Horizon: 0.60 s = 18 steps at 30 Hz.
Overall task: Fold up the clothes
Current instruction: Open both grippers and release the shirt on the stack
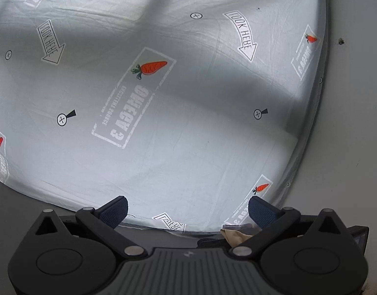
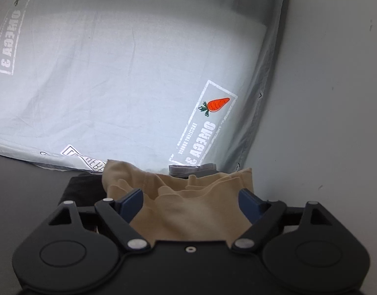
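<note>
A crumpled beige garment (image 2: 188, 204) lies at the near edge of a pale grey printed sheet (image 2: 114, 86), with a folded grey garment (image 2: 192, 169) just behind it and a black garment (image 2: 84, 189) at its left. My right gripper (image 2: 190, 200) is open, its blue pads (image 2: 132, 202) on either side of the beige cloth and above it. In the left wrist view my left gripper (image 1: 188, 210) is open over the sheet's (image 1: 163, 147) near hem, holding nothing. A corner of the beige garment (image 1: 235, 236) shows under its right finger.
The sheet with carrot and arrow prints covers a bed-like surface and fills most of both views. A plain white wall (image 1: 355, 98) runs along its right edge, also seen as the wall (image 2: 323, 98). Dark floor or surface (image 2: 23, 179) lies below the near hem.
</note>
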Motion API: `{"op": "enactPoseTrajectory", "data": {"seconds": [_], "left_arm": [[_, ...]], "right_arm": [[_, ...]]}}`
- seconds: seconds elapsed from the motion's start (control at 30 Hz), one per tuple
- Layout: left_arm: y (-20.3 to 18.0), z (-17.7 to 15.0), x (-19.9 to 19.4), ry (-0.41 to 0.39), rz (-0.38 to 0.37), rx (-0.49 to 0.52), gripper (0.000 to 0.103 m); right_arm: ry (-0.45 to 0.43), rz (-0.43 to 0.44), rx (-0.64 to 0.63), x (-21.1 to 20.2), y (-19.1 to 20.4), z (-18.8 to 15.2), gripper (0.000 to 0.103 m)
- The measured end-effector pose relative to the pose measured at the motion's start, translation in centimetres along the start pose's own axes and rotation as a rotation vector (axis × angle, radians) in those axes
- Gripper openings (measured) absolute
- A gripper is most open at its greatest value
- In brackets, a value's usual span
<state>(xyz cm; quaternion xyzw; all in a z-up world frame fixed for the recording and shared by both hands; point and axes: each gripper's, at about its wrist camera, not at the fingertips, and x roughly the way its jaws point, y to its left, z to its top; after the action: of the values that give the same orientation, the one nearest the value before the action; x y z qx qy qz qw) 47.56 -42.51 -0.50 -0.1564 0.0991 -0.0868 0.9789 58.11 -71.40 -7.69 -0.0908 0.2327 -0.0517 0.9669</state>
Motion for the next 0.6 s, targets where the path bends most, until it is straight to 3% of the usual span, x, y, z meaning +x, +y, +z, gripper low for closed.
{"op": "enactPoseTrajectory", "data": {"seconds": [0.17,0.3,0.4,0.5,0.6], "left_arm": [[1.5,0.9,-8.6,-0.096,-0.016,-0.058,0.103],[2.6,1.6,-13.7,-0.045,-0.004,-0.039,0.103],[3.2,1.9,-17.0,-0.044,0.073,0.008,0.103],[3.8,2.6,-20.0,-0.059,0.167,0.047,0.103],[5.4,3.7,-22.7,-0.016,0.173,0.095,0.103]], "right_arm": [[-0.066,0.147,0.075,-9.3,3.5,-0.6,0.101],[-0.119,0.264,0.135,-16.8,6.2,-1.0,0.102],[-0.158,0.352,0.180,-22.4,8.3,-1.4,0.103],[-0.130,0.429,0.223,-25.7,10.4,-1.6,0.103],[-0.123,0.465,0.216,-28.8,13.2,-1.6,0.103]]}}
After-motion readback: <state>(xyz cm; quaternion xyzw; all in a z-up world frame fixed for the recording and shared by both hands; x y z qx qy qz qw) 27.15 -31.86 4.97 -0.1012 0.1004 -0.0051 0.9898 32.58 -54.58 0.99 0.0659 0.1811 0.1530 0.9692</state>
